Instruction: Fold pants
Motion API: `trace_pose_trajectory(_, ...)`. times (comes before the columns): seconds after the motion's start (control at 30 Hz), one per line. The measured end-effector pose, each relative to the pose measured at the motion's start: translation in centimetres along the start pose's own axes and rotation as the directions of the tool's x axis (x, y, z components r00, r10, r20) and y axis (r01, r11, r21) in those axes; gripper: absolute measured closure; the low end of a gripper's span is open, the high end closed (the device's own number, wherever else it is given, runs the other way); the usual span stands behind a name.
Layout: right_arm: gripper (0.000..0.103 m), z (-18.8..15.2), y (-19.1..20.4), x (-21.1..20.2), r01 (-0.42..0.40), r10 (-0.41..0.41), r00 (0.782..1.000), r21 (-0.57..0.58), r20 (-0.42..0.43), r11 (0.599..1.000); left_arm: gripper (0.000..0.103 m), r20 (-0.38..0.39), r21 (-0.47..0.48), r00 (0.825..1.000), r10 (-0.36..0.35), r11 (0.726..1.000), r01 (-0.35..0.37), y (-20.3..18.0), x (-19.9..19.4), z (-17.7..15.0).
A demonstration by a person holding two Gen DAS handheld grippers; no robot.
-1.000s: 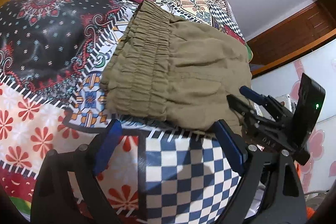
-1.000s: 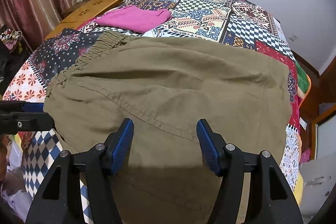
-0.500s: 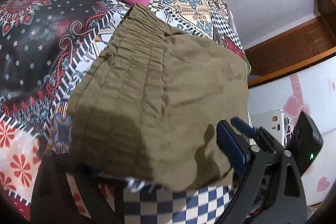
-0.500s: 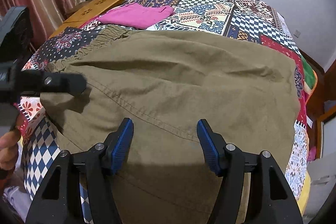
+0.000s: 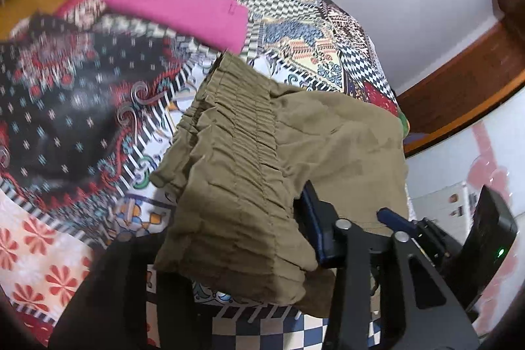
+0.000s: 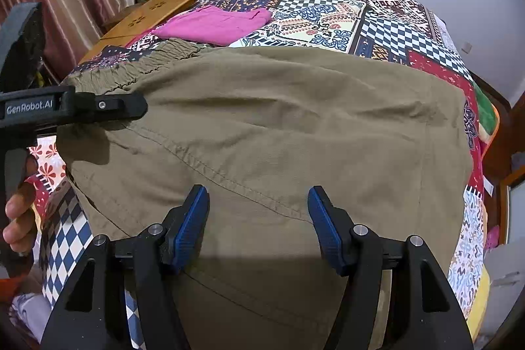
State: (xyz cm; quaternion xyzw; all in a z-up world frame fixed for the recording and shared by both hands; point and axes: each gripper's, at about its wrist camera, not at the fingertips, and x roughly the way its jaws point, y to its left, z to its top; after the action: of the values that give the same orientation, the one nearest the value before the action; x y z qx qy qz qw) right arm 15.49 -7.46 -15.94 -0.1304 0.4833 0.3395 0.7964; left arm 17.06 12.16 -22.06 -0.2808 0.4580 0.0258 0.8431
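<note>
Pants [image 6: 279, 133]: olive pants are laid folded on the patchwork bedspread [image 6: 377, 22], elastic waistband [image 5: 242, 133] toward the left, near edge draped over the bed edge.
Open room: bare bedspread is seen beyond the far fold; a pink garment [image 6: 216, 25] lies near the waistband.
Left gripper [image 5: 249, 235]: a waistband corner is pinched and raised.
Right gripper [image 6: 257, 225]: fingers are spread wide over the pants; nothing is held.
</note>
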Motion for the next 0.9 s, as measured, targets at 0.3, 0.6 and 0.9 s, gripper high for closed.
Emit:
trace_pose_trajectory(0.3, 0.043, 1.6, 0.7, -2.4, -0.037, 0.037, 0.999, 0.011, 0.021, 0.999, 0.068, 0.115, 0.142, 0.988, 0.103, 0.983, -0.119, -1.1, -3.7, -0.8)
trace_pose_trajectory(0.6, 0.043, 3.1, 5.8, -2.0, -0.164, 0.166, 0.986, -0.085, 0.016, 0.983, 0.068, 0.225, 0.225, 0.958, 0.179, 0.947, -0.230, -1.6, -7.9, -2.5)
trace_pose_trajectory(0.9, 0.044, 2.3, 6.6, 1.4, -0.243, 0.236, 0.968, -0.071, -0.088, 0.967, 0.073, 0.236, 0.256, 0.957, 0.169, 0.939, -0.229, -2.8, -8.2, -3.1)
